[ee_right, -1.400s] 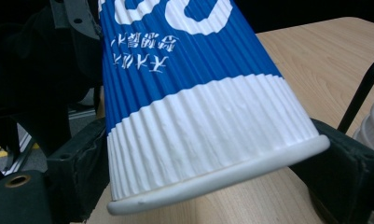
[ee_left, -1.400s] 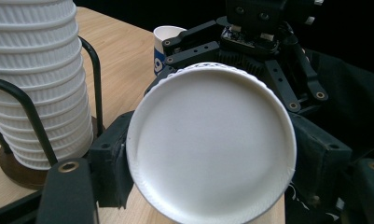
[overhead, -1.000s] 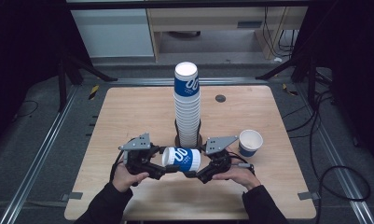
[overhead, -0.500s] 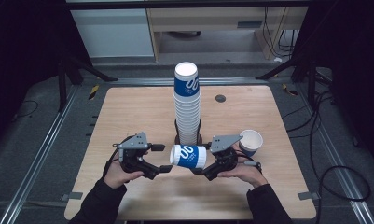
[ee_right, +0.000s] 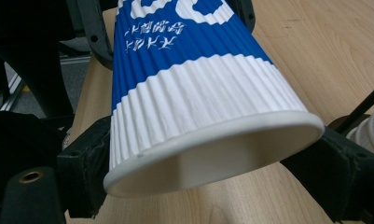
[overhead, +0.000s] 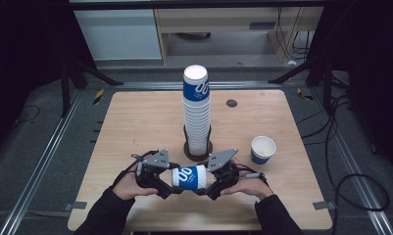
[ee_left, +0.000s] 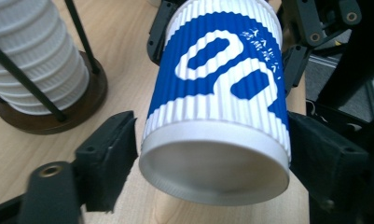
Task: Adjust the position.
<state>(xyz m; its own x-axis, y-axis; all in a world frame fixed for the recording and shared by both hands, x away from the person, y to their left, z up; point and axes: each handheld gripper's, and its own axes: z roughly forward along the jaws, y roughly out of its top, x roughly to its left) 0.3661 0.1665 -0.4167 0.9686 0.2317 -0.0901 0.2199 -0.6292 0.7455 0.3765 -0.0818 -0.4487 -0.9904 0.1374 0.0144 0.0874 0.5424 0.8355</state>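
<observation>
Here, a blue-and-white ribbed paper cup (overhead: 188,177) lies on its side in the air just above the near middle of the bench (overhead: 135,122), held at both ends between the two grippers. The left gripper (overhead: 165,182) is clenched around the cup's narrow bottom end: in the left gripper view the recessed base of the cup (ee_left: 216,126) faces the camera, with a black jaw pressed to the ribbed wall on each side. The right gripper (overhead: 207,184) is grasping the wide, rimmed mouth end; in the right gripper view the cup (ee_right: 194,98) has its rolled rim close to the lens and a jaw touching the wall on either side. The person's left hand (overhead: 128,184) and right hand (overhead: 246,183) come in from the bench's near edge, each wrapped around its gripper.

Just behind the held cup, near the bench's centre, a tall stack of cups (overhead: 196,110) stands upright in a dark round holder (overhead: 198,148) with thin black rods rising along the stack; the stack (ee_left: 33,60) and its brown base also show in the left gripper view. To the right, well apart from the grippers, a single open cup (overhead: 262,149) stands upright on the bench. A small dark round spot (overhead: 231,103) sits on the wood beyond the stack.
</observation>
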